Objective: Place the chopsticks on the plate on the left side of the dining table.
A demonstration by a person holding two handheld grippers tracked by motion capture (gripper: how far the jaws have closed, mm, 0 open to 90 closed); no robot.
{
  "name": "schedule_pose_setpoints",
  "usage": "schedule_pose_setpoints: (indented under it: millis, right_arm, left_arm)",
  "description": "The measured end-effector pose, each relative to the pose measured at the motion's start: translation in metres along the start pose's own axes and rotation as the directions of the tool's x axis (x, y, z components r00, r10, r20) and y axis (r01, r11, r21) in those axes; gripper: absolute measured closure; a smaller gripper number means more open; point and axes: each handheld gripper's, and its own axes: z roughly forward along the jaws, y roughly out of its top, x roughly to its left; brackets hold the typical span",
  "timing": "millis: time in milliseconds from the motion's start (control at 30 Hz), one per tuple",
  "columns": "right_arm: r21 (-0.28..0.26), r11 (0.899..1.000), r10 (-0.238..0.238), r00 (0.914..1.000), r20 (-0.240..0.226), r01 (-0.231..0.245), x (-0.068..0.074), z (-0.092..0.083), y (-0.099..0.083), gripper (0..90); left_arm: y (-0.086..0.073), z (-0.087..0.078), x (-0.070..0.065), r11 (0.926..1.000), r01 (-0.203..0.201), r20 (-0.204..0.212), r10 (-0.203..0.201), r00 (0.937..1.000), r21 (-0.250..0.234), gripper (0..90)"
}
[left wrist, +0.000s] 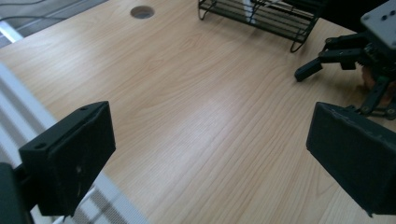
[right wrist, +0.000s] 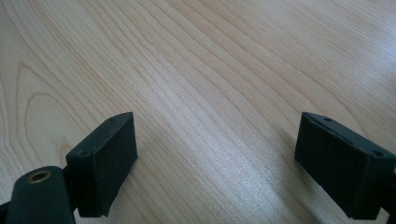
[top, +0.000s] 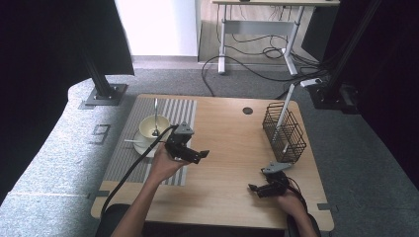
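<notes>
My left gripper (top: 199,155) hangs above the wooden table (top: 222,138), just right of a striped placemat (top: 123,153). In the left gripper view its jaws stand wide apart over bare wood, so the left gripper (left wrist: 210,154) is open and empty. My right gripper (top: 253,188) rests low near the front right of the table. Bare wood also lies between the parted jaws of the right gripper (right wrist: 215,158). It appears again as the right gripper (left wrist: 322,63) off to the side. A cream bowl (top: 154,127) with a spoon (top: 155,111) in it sits on a saucer (top: 140,143) on the placemat.
A black wire basket (top: 284,132) stands at the right side of the table with a long pale utensil (top: 283,114) leaning in it. A round cable hole (top: 247,110) is at the far edge. A desk and cables stand on the floor beyond.
</notes>
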Motion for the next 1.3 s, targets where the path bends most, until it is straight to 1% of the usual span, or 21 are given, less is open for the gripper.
schedule_pose_setpoints:
  millis: [167, 300, 400, 567, 733, 800, 967, 1100, 1167, 1200, 1300]
  right_arm:
    - [0.000, 1.000, 0.001, 1.0000, 0.000, -0.001, 0.000, 0.000, 0.000, 12.3]
    - [0.000, 1.000, 0.001, 1.0000, 0.000, -0.001, 0.000, 0.000, 0.000, 12.3]
    - [0.000, 1.000, 0.002, 1.0000, 0.000, -0.002, 0.000, 0.000, 0.000, 12.3]
    - [0.000, 1.000, 0.003, 1.0000, 0.000, -0.003, 0.000, 0.000, 0.000, 12.3]
    - [0.000, 1.000, 0.002, 1.0000, 0.001, -0.002, 0.000, 0.000, 0.000, 12.3]
    - [0.001, 1.000, 0.002, 1.0000, 0.001, -0.002, 0.000, 0.000, 0.000, 12.2]
    - [0.001, 1.000, 0.000, 1.0000, 0.001, 0.000, 0.000, 0.000, 0.000, 12.2]
    - [0.001, 1.000, 0.001, 1.0000, 0.001, -0.001, 0.000, 0.000, 0.000, 12.2]
    - [0.002, 1.000, 0.001, 1.0000, 0.000, -0.001, 0.000, 0.000, 0.000, 12.1]
    - [0.002, 1.000, 0.001, 1.0000, 0.001, -0.001, 0.000, 0.000, 0.000, 12.1]
    - [0.002, 1.000, 0.002, 1.0000, 0.000, -0.002, 0.000, 0.000, 0.000, 12.0]
  left_arm:
    - [0.014, 0.011, -0.012, 0.9987, -0.050, 0.003, 0.050, 0.9987, 0.012, 2.7]
    - [0.024, 0.021, -0.020, 0.9974, -0.071, 0.014, 0.071, 0.9974, 0.012, 4.2]
    - [0.032, 0.027, -0.024, 0.9971, -0.075, 0.029, 0.075, 0.9968, 0.011, 5.2]
    - [0.043, 0.036, -0.032, 0.9979, -0.065, 0.067, 0.065, 0.9956, -0.008, 8.0]
    - [0.054, 0.045, -0.041, 0.9970, -0.075, 0.097, 0.076, 0.9924, -0.018, 8.8]
    - [0.059, 0.048, -0.045, 0.9959, -0.089, 0.103, 0.090, 0.9906, -0.016, 9.1]
    - [0.072, 0.058, -0.059, 0.9916, -0.129, 0.127, 0.130, 0.9834, -0.015, 9.6]
    - [0.084, 0.067, -0.070, 0.9854, -0.170, 0.134, 0.169, 0.9763, -0.006, 10.8]
    - [0.087, 0.071, -0.075, 0.9828, -0.184, 0.136, 0.184, 0.9736, -0.007, 11.4]
    - [0.090, 0.073, -0.078, 0.9800, -0.199, 0.140, 0.197, 0.9702, -0.004, 11.7]
    - [0.096, 0.080, -0.087, 0.9751, -0.222, 0.146, 0.220, 0.9647, -0.001, 12.4]
